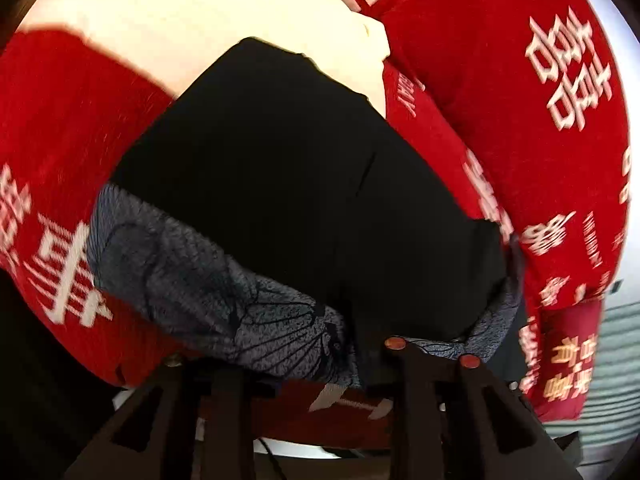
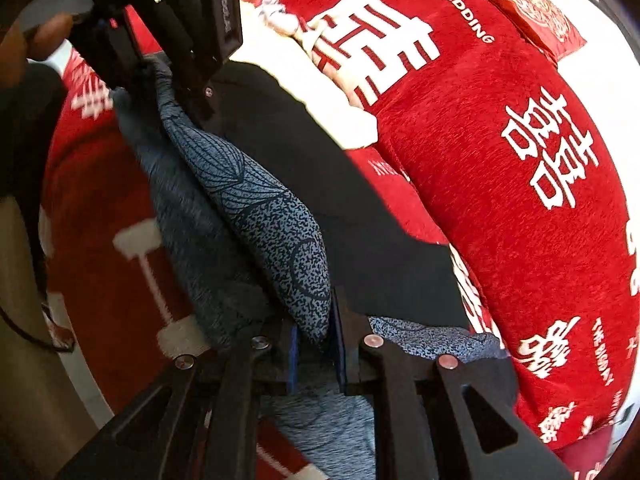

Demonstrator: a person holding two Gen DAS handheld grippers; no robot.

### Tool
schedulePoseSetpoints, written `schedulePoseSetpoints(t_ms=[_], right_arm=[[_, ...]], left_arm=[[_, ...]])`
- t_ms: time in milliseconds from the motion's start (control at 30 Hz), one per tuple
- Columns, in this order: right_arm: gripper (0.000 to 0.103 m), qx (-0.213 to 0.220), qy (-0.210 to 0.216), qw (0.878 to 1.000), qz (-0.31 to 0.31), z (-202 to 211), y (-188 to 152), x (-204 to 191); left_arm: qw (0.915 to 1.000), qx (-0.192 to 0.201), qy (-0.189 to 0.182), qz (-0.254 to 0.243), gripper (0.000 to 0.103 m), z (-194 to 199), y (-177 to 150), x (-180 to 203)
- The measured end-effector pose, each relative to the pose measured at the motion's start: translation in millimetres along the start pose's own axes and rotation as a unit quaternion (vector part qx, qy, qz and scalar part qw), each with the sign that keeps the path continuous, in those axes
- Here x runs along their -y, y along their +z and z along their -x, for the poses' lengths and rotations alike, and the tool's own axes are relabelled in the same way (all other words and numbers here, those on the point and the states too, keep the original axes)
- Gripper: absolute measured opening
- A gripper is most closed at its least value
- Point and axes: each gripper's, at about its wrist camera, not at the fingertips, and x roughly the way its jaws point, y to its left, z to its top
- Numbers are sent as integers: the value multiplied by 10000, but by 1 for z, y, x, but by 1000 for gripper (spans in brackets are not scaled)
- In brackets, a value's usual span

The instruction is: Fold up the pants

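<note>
Surface: you're working over a red cover (image 2: 500, 128) printed with white double-happiness characters and "HAPPY WEDDING"; it's padded, looks like a sofa or bed, can't tell which. A cream/white patch (image 1: 168, 20) sits behind the garment. In the left wrist view a strip of pale slatted surface (image 1: 616, 344) shows at the right edge. In the right wrist view a small red cushion or envelope with a round gold motif (image 2: 528, 4) lies at the top right, plus a crumpled light cloth (image 2: 276, 0) at the top edge.

Count: one pair of pants (image 1: 288, 184), black fabric with a blue-grey leaf-print band (image 2: 276, 232). It lies on the red cover, its near printed edge lifted between your two tools. Two grippers. One hand visible, top left of the right wrist view, only the fingers (image 2: 36, 40).

Tongs: your right gripper (image 2: 316, 336) is clamped on a fold of the printed band, fabric bunched between the fingers. Your left gripper (image 1: 276, 356) is at the printed edge, nearly closed; in its own view the cloth covers the tips. In the right wrist view its body (image 2: 180, 28) comes down onto the same band at the top left and looks pinched on it.

Hard to read: left wrist view is motion-blurred. Left fingertips are hidden by fabric. The far ends of the pants are cut off by the tools and the frame, so leg versus waist end can't be told. Dark shape at the far left of the right view is unclear.
</note>
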Motion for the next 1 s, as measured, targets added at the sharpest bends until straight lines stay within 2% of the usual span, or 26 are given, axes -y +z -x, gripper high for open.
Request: schedulePoseSetpoints(t_ms=[67, 133, 167, 200, 233, 333, 400, 467, 567, 633, 667, 700, 767, 867, 933, 967, 1000], right_arm=[[21, -56, -179, 9998, 75, 1, 2, -3], [30, -131, -251, 9994, 179, 6, 3, -4], [34, -163, -207, 9994, 212, 11, 1, -5], [49, -187, -129, 9995, 203, 16, 0, -3], [62, -211, 47, 9997, 109, 24, 0, 5], [66, -188, 534, 9962, -665, 50, -3, 38], [72, -171, 695, 9866, -1468, 54, -2, 79], [79, -246, 547, 9777, -2014, 43, 2, 117], [81, -544, 119, 9587, -2791, 12, 0, 172], [82, -968, -35, 9373, -3349, -23, -7, 211], [82, -1285, -64, 9204, -3692, -45, -13, 231], [82, -1648, -97, 9002, -4030, -66, -22, 250], [82, -2357, -199, 8516, -4677, -106, -44, 284], [82, -3056, -248, 8024, -5120, -144, -73, 305], [82, -3519, -49, 7795, -5182, -168, -90, 305], [82, -3708, 47, 7748, -5120, -175, -98, 300], [78, -3751, 172, 7772, -5049, -178, -103, 296]], left_arm=[[10000, -36, -3, -20, 31, 3, 0, -3], [9997, -29, 255, -44, 62, 9, -1, -7], [9986, 54, 517, -72, 68, 15, -4, -9], [9979, 138, 626, -112, 70, 21, -5, -11], [9976, 178, 658, -144, 70, 27, -6, -13], [9954, 331, 887, -156, 70, 46, -7, -18], [9938, 421, 1009, -225, 70, 53, -5, -13], [9936, 547, 920, -360, 70, 58, -3, 1], [9928, 458, 832, -725, 70, 47, -3, 32], [9906, 410, 861, -978, 70, 34, -4, 56], [9887, 332, 925, -1128, 73, 25, -5, 66], [9853, 221, 1066, -1318, 80, 11, -5, 76], [9799, 66, 1367, -1454, 81, -11, -7, 87], [9732, -214, 1632, -1605, 81, -39, -15, 92], [9653, -141, 1796, -1889, 87, -45, -23, 101], [9641, -161, 1816, -1934, 88, -47, -24, 103], [9628, -180, 1839, -1970, 88, -49, -26, 105]])
